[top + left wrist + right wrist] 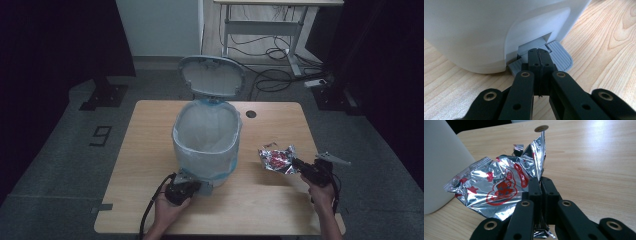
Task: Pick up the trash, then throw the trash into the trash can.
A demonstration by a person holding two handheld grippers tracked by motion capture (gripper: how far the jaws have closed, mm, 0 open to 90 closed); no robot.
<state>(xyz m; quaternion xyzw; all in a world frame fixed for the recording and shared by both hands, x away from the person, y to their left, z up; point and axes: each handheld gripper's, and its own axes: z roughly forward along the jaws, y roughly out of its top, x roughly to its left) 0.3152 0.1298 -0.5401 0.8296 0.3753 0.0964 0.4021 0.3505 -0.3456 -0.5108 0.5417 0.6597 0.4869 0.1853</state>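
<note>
High view: a white bin stands mid-table with its lid up. Left gripper, jaws pressed together with nothing between them, rests its tips on the grey pedal at the bin's base. Right gripper is clamped on a crumpled foil wrapper, right of the bin
</note>
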